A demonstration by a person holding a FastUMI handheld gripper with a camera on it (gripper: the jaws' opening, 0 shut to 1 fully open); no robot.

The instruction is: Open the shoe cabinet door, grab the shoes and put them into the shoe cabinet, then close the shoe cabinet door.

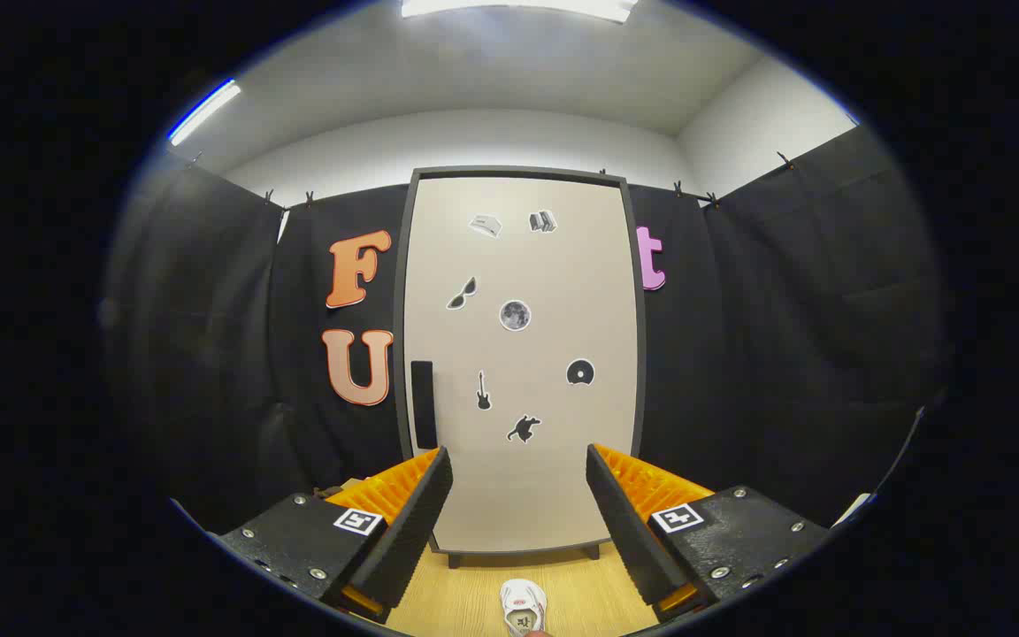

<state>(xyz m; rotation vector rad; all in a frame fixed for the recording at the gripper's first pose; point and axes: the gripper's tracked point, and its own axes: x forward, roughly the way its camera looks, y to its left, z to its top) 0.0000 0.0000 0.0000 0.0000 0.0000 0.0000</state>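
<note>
Cabinet [518,354] stands upright at 12 o'clock from the gripper [518,518], door [545,265] closed, against the black cloth wall [784,354]. Dark handle [422,403] sits on the door's left edge, at 11 o'clock from the fingers. Small stickers [515,315] dot the door face. Short legs [454,559] show under the cabinet on the wood floor [465,602]. White shoe [524,606] lies on the floor at 6 o'clock, between the fingers and nearer than the cabinet, well apart from it. Fingers are spread wide, holding nothing, touching nothing. Ceiling lights [518,7] glow overhead.
</note>
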